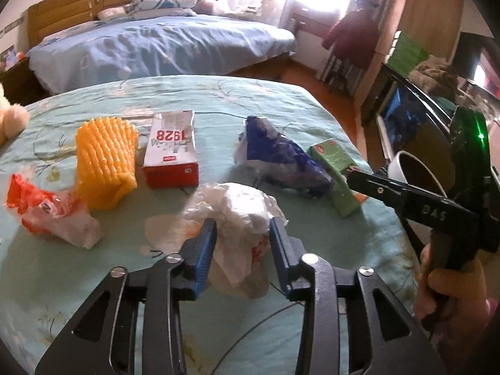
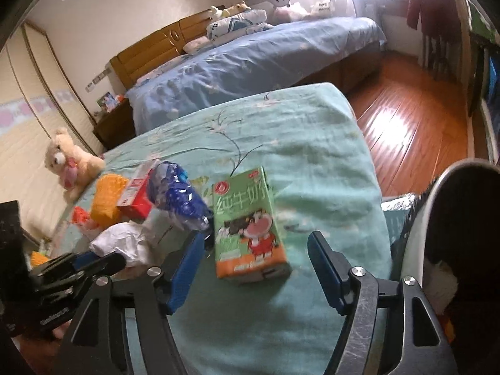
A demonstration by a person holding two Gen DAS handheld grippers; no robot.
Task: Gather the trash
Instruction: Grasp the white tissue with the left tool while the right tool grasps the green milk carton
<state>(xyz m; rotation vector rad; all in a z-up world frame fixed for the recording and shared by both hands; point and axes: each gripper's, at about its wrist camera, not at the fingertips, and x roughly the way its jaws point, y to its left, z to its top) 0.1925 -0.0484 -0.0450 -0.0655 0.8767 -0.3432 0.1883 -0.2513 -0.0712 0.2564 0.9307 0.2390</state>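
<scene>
Blue left gripper [image 1: 240,243] fingers squeeze the crumpled white bag [image 1: 240,215]. Right gripper [image 2: 253,268] jaws stand apart around the green milk box [image 2: 250,228], not touching. Behind the box lies a blue wrapper [image 2: 178,197]; a white bin [image 2: 418,250] stands beside it.

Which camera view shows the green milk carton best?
The right wrist view: the green milk carton lies centred, with its printed face readable. In the left wrist view it is smaller, partly hidden behind the right claw.

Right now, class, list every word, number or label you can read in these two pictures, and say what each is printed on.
"1928": red digits, seen upside down, on the red and white cardboard box.
"DAS": raised letters on the black right gripper body.
"纯牛奶": large white characters on the green and orange milk carton.
Print on the crumpled orange and white plastic bag: too crumpled to read.
Lettering on the black left gripper body: blurred.
</scene>
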